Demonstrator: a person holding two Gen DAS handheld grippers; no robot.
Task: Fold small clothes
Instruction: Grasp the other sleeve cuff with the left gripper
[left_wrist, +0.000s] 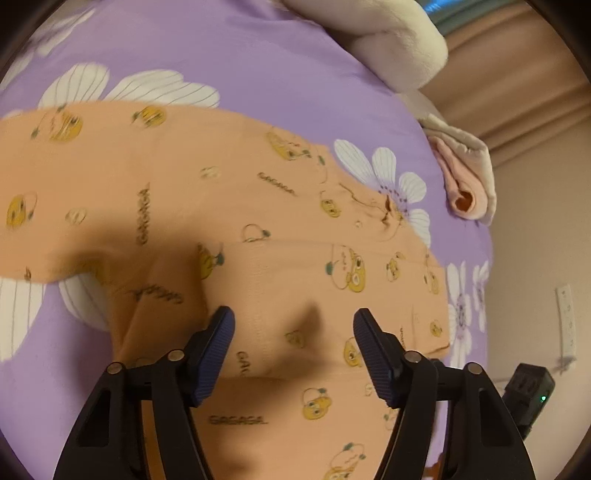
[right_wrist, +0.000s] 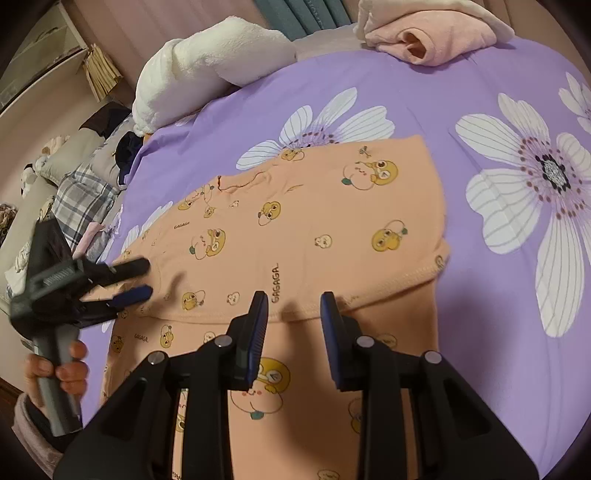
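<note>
peach cotton, printed with yellow cartoon faces and the word "gagaga", lies spread across a purple bedsheet (right_wrist: 424, 92) patterned with big white flowers. this small garment (right_wrist: 314, 221) is partly folded: in the right wrist view an upper layer ends in a stitched hem that runs across the cloth just ahead of the right gripper (right_wrist: 294, 317), with a lower layer reaching back under the tool.

the right gripper hangs over that hem with its blue-padded jaws apart by a narrow gap, and nothing is caught between them; the cloth lies flat below.

the left gripper (left_wrist: 293, 332) points down at the garment from the other side, jaws spread wide, pads clear of the fabric, which shows only a shallow ridge and shadow between them. from the right wrist view the same tool sits at the garment's left edge, blurred, its grey handle gripped by a hand (right_wrist: 59, 373) with a pinkish sleeve behind it.

at the far side of the bed rest a white fluffy blanket (right_wrist: 207, 62) and a folded pink garment (right_wrist: 432, 40), both well apart from the peach one. a plaid cloth (right_wrist: 81, 199) lies off the bed's left side.
</note>
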